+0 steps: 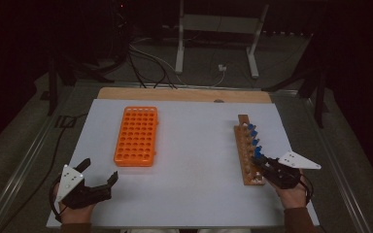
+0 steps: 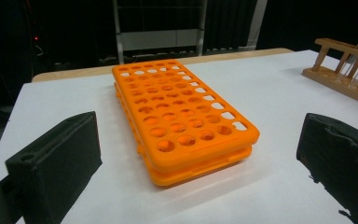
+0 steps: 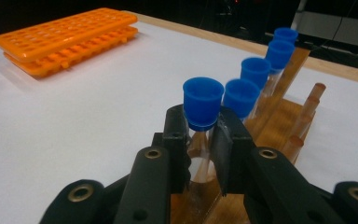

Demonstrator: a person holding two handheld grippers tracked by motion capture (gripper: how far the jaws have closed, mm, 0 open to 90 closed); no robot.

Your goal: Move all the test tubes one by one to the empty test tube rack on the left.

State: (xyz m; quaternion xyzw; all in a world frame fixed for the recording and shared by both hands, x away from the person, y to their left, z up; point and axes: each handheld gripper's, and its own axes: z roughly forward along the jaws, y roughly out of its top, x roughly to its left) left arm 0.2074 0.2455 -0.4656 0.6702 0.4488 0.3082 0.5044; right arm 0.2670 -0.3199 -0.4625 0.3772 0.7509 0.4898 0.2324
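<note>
An empty orange tube rack [image 1: 136, 137] lies on the white table sheet, left of centre. At the right stands a wooden rack [image 1: 246, 151] with several clear tubes with blue caps [image 1: 253, 133]. My right gripper [image 1: 264, 165] is at the near end of that rack. In the right gripper view its jaws [image 3: 200, 135] are shut on the glass of the nearest blue-capped tube [image 3: 201, 100], just under the cap; the tube's lower end is hidden. My left gripper [image 1: 99, 171] rests open at the near left, and the orange rack [image 2: 186, 121] lies ahead of its spread jaws.
A bare wooden strip [image 1: 184, 94] runs along the table's far edge. Beyond it are cables [image 1: 145, 63] and a metal stand [image 1: 218, 39] on the floor. The white sheet [image 1: 194, 145] lies bare between the two racks.
</note>
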